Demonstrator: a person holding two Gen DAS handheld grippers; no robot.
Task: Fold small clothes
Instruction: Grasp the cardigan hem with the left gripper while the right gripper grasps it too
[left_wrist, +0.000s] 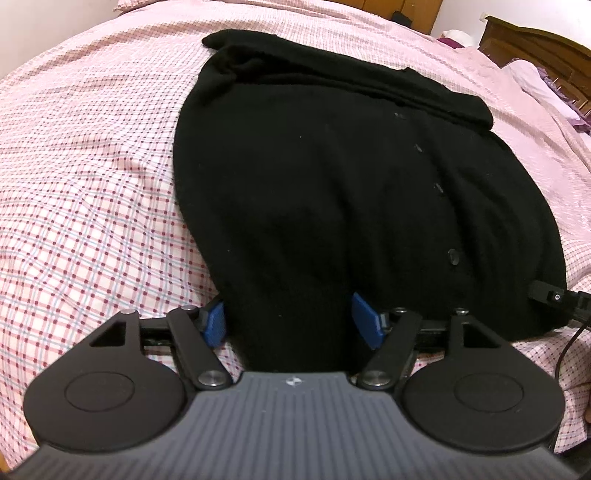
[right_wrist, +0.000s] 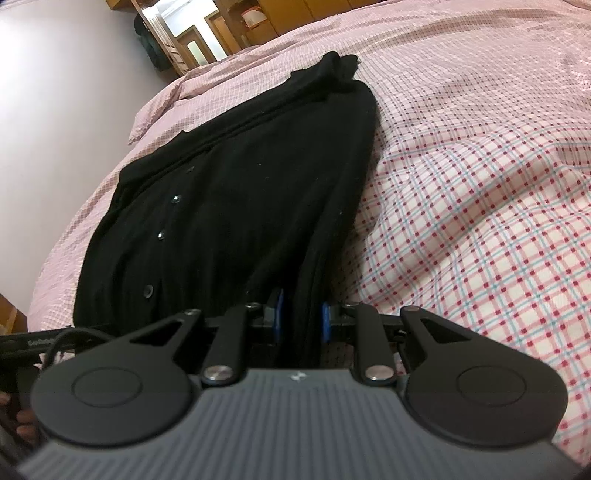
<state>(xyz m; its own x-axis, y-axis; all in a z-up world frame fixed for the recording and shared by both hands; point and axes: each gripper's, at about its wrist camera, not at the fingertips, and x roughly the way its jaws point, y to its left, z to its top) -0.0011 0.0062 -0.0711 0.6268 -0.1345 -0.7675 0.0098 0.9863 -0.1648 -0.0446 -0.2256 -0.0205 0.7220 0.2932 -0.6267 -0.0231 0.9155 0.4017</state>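
Left wrist view first: the black cardigan (left_wrist: 332, 177) lies spread along the pink checked bedspread (left_wrist: 92, 184), its row of buttons (left_wrist: 452, 256) running up the middle and a sleeve bunched at the far end. The left gripper (left_wrist: 293, 323) sits at the near hem with its blue pads (left_wrist: 215, 324) set wide, a band of dark knit running between them — wide enough that it looks poised around the hem and not yet pinching it. That placement makes sense: the near corner is the handle for lifting this end towards the far one. At the right edge, a black piece of the other tool (left_wrist: 550, 297) pokes in just beside the hem, so both tools work the same end.

Over to the right wrist view: the same cardigan (right_wrist: 229, 192) stretches away, and here the right gripper (right_wrist: 300, 321) is drawn narrow, its pads (right_wrist: 326, 322) pressed on either side of a thick rolled edge of fabric — the folded side layers gathered so they travel together. The grip seems firm, though the dark knit hides the exact contact. The bedspread (right_wrist: 480, 221) stays flat beneath, giving a clear landing for the fold. A wooden cabinet (right_wrist: 229, 33) stands well beyond the bed.
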